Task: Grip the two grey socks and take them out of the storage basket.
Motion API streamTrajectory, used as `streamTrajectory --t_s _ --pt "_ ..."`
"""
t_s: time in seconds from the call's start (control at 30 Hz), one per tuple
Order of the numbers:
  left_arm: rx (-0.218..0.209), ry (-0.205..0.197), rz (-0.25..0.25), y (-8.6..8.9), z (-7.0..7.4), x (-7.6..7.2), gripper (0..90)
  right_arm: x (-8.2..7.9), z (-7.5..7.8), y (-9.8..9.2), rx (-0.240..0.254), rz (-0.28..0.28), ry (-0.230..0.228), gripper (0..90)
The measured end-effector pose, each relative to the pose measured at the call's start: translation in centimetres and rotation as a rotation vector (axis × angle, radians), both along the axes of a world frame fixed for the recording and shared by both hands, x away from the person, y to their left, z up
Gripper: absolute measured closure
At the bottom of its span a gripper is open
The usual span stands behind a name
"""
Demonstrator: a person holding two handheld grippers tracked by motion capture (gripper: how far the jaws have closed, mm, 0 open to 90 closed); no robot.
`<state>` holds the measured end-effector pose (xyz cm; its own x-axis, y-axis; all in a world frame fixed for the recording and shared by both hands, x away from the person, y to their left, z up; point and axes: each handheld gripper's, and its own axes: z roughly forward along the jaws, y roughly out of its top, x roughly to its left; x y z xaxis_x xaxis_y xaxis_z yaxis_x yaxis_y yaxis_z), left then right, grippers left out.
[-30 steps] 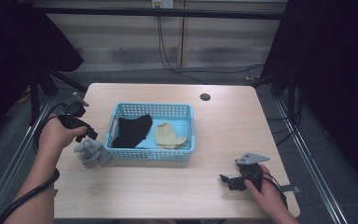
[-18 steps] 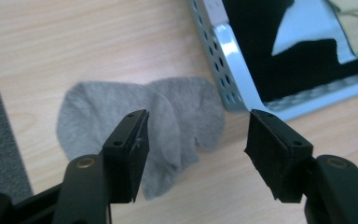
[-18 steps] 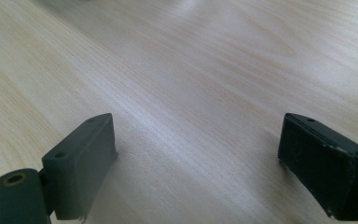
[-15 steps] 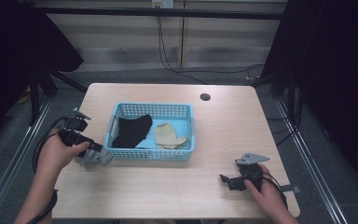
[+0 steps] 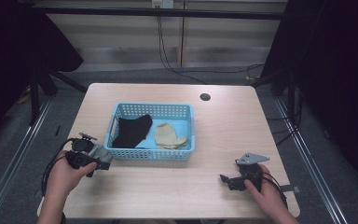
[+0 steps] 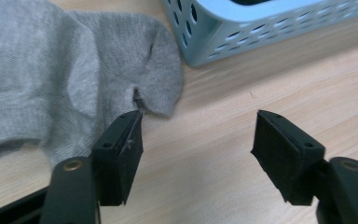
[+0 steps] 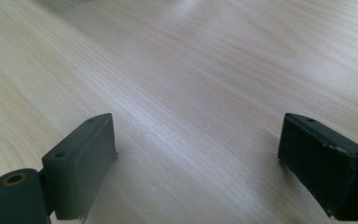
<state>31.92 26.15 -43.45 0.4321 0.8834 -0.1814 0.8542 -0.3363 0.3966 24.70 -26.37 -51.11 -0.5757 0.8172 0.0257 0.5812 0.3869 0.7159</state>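
Opening left gripper (image 6: 198, 149) jaws wide beside the blue basket (image 6: 261, 28); grey sock (image 6: 65, 84) outside them, could snag 1 layer.

I am holding my black two-jaw left gripper (image 5: 103, 160) low at the table's left, jaws just opening wide, nothing between them, my black right gripper (image 5: 224, 179) resting low, jaws spread apart

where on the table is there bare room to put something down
Bare wood: the wide stretch between the blue basket and the right gripper, the right side, and the strip behind the basket up to the dark hole. Crowded: the basket's left corner, where the grey sock and left gripper sit.
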Motion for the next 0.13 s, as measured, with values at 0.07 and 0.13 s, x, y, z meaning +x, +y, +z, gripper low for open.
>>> streamTrajectory --t_s 0.07,0.13 --pt "-0.001 -0.008 0.004 0.09 0.17 -0.02 32.4 -0.01 0.00 0.01 0.000 -0.001 0.001 10.6" --pt "-0.005 -0.015 0.012 0.35 0.40 -0.02 32.0 -0.01 0.00 0.01 0.001 -0.001 0.001 10.6"
